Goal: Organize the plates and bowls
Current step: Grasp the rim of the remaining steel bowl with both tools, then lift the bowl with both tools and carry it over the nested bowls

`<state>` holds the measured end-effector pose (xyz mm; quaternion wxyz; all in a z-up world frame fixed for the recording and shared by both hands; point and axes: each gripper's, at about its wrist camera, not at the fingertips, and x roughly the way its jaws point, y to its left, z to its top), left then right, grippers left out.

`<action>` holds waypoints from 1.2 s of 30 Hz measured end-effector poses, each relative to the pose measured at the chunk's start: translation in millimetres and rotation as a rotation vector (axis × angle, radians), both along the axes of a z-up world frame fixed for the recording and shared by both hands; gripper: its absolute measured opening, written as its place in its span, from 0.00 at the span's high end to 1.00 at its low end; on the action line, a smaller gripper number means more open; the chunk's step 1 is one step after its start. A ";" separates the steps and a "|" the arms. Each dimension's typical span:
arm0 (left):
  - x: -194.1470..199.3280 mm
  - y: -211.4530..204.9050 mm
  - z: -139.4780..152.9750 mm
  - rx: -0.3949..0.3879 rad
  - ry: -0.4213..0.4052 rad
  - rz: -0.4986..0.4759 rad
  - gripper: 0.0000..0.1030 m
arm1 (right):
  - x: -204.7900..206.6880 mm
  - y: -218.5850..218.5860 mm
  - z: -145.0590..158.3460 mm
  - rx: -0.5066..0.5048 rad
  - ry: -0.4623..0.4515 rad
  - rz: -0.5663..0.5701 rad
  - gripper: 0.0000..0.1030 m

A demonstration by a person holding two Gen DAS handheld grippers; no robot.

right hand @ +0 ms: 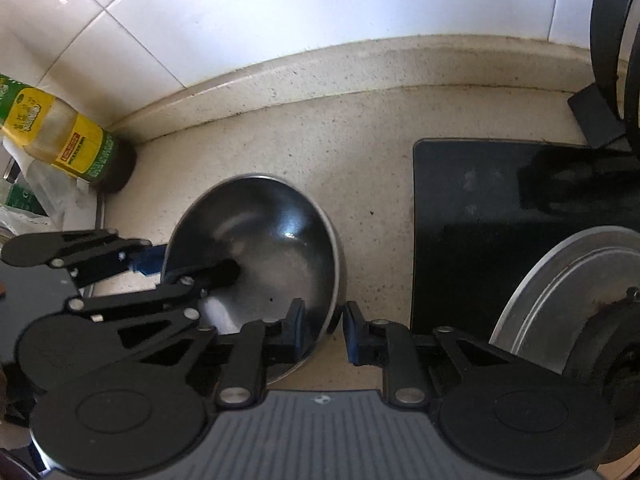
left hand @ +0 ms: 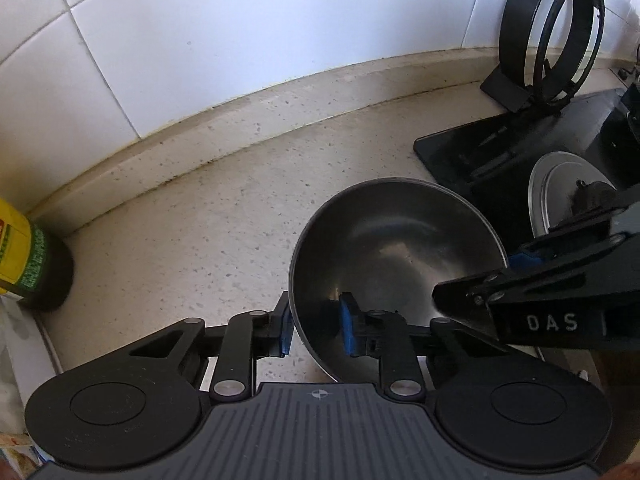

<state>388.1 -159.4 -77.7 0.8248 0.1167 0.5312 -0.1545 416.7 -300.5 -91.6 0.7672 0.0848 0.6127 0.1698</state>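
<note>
A steel bowl (left hand: 394,258) sits on the speckled counter; it also shows in the right wrist view (right hand: 260,248). My left gripper (left hand: 318,330) straddles the bowl's near-left rim, one blue pad outside and one inside, with gaps at the rim. My right gripper (right hand: 325,332) straddles the bowl's right rim the same way, jaws apart around it. A steel plate (left hand: 560,192) stands on edge in the black rack to the right; the right wrist view (right hand: 568,292) shows it too.
A black mat (right hand: 472,216) lies right of the bowl, with a black ring-shaped holder (left hand: 552,36) behind it. A yellow-labelled bottle (right hand: 76,144) stands in the left corner by the tiled wall (left hand: 240,40).
</note>
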 end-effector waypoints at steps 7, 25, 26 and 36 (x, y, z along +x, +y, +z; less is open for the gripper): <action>-2.2 4.6 13.1 -0.022 -0.027 0.016 0.71 | -2.9 -2.0 13.9 0.013 -0.025 0.003 0.60; -33.1 14.3 70.3 -0.032 -0.162 0.041 0.65 | -20.6 10.0 76.1 0.038 -0.129 0.051 0.60; -36.7 15.2 74.3 -0.032 -0.172 0.043 0.64 | -22.8 10.9 79.6 0.040 -0.134 0.056 0.60; -80.8 34.1 99.7 -0.023 -0.214 0.069 0.62 | -52.8 30.3 104.9 0.051 -0.156 0.121 0.60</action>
